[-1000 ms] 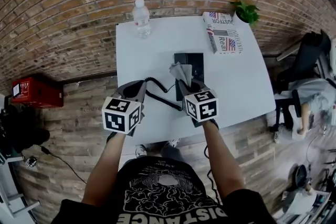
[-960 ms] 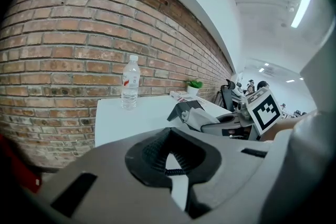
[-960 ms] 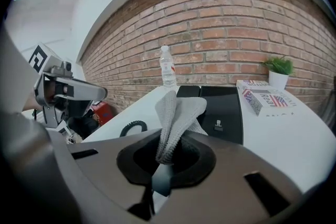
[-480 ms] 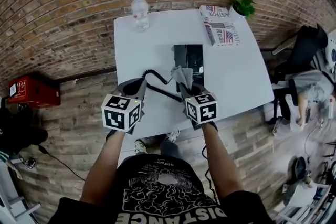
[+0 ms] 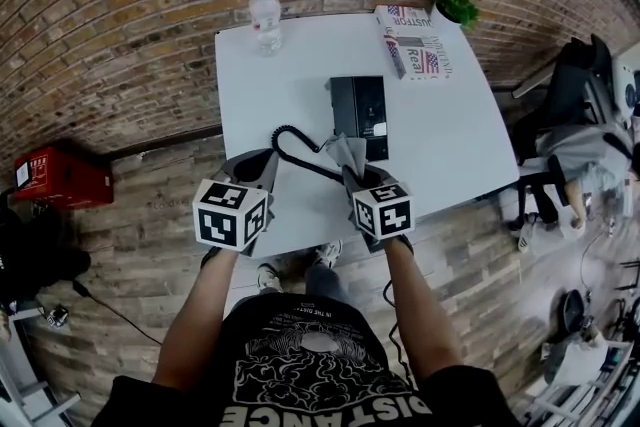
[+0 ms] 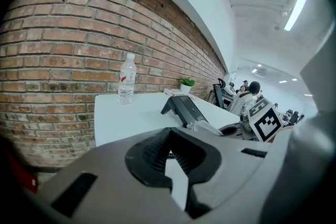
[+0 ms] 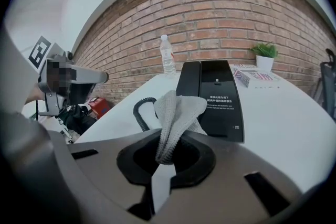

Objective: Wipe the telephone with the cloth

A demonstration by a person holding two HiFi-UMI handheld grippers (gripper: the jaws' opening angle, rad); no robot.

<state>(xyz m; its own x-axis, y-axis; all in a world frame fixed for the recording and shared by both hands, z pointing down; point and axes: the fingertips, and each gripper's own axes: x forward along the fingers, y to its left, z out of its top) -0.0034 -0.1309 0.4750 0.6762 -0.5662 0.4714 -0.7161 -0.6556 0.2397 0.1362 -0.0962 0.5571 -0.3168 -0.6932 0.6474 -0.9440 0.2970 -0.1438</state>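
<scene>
A black telephone (image 5: 360, 113) lies mid-table, with its coiled cord (image 5: 289, 149) trailing off its near left side. My right gripper (image 5: 353, 171) is shut on a grey cloth (image 5: 348, 151) and holds it up just before the phone's near end. In the right gripper view the cloth (image 7: 176, 112) stands bunched out of the shut gripper (image 7: 165, 159), in front of the telephone (image 7: 220, 96) and beside the cord (image 7: 140, 110). Whether cloth and phone touch is unclear. My left gripper (image 5: 258, 167) hovers left of the cord; its view shows that gripper (image 6: 169, 153) shut on nothing, with the telephone (image 6: 184, 109) ahead.
A clear water bottle (image 5: 265, 15) stands at the white table's (image 5: 450, 155) far left. A stack of books (image 5: 415, 45) and a small potted plant (image 5: 455, 3) sit at the far right. A brick wall runs behind. Office chairs and a seated person are at the right.
My right gripper has drawn the cloth back from over the telephone towards the table's near edge. The left gripper has hardly moved.
</scene>
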